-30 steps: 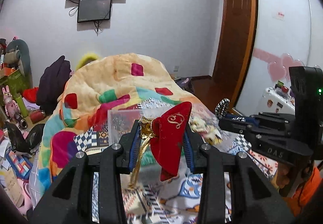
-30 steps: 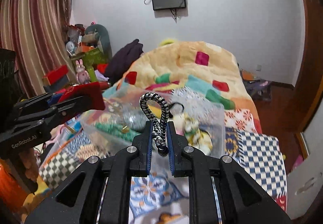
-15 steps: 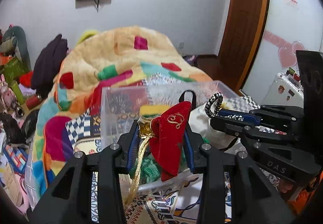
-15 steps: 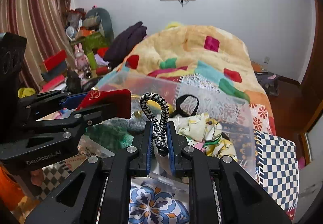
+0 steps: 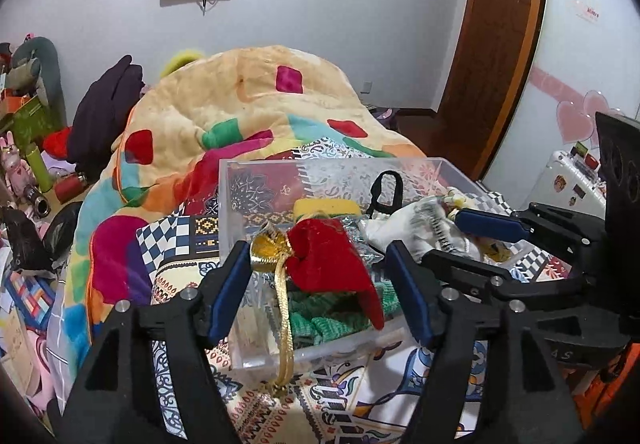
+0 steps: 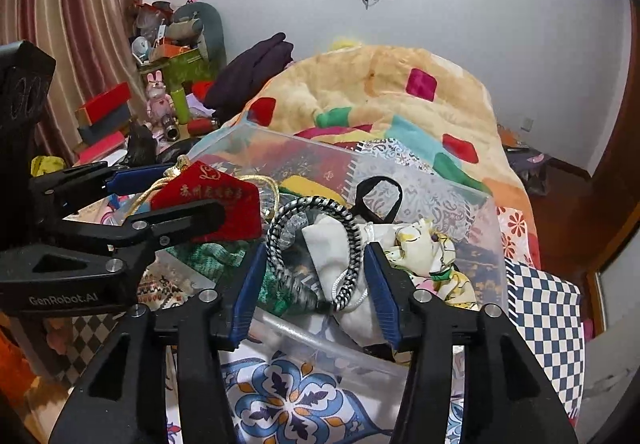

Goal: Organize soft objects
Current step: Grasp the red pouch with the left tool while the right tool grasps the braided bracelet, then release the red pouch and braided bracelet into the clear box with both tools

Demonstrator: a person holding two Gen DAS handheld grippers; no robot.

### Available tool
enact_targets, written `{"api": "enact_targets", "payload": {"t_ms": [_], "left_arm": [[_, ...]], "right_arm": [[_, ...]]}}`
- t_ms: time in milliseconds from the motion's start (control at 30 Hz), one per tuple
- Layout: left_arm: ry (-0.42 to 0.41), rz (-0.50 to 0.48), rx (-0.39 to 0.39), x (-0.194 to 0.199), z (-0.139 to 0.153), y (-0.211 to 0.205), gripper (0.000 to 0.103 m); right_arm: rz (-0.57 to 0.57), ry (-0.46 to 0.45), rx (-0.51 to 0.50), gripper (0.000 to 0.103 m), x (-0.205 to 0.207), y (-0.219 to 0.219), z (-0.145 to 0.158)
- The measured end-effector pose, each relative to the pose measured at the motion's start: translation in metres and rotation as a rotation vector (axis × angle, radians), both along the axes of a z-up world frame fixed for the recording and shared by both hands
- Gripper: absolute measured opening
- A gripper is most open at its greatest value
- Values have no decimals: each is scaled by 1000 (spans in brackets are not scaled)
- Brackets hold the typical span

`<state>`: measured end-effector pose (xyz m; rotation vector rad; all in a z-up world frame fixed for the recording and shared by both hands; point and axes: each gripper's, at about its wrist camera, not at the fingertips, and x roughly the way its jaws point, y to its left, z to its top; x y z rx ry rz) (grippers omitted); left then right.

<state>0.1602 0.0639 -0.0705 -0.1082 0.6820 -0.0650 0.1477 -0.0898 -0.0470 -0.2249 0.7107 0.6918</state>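
Your left gripper (image 5: 318, 284) stands with its jaws spread over the near wall of the clear plastic bin (image 5: 248, 187), and they have just been opening. The red velvet pouch (image 5: 332, 268) sits between the blue pads (image 5: 228, 288), released; whether its gold neck brushes the left pad is hard to tell. Its gold cord (image 5: 284, 328) hangs down in front of the bin's near wall to the patterned bedspread (image 5: 340, 412).

Your right gripper (image 6: 316, 280) has also just been parting its jaws. The black-and-white braided loop (image 6: 316, 244) lies slack between them, over the white cloth (image 6: 332, 244) in the bin (image 6: 440, 195) — no longer pinched.

The right view alone shows gold lettering on the pouch's (image 6: 216, 203) face, and the left gripper's (image 6: 168, 195) fingers passing either side of it. The left view alone shows the cord's full drop and the green knitted piece (image 5: 332, 320) under the pouch.

A second ago both items were clamped upright and the bin lay farther off. Since then both hands have come lower and closer to it — half a second ago the grips were still tight.
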Motion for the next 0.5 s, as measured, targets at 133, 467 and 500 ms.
{"api": "enact_targets", "payload": {"t_ms": [133, 467, 500], "left_arm": [[-38, 2, -3, -10, 11, 0, 75], [-187, 14, 6, -49, 57, -10, 76], [-210, 16, 13, -56, 62, -12, 76]], "right_arm": [[-4, -20, 27, 58, -4, -6, 9], [-50, -112, 139, 58, -27, -36, 55], [-55, -125, 153, 58, -31, -40, 60]]}}
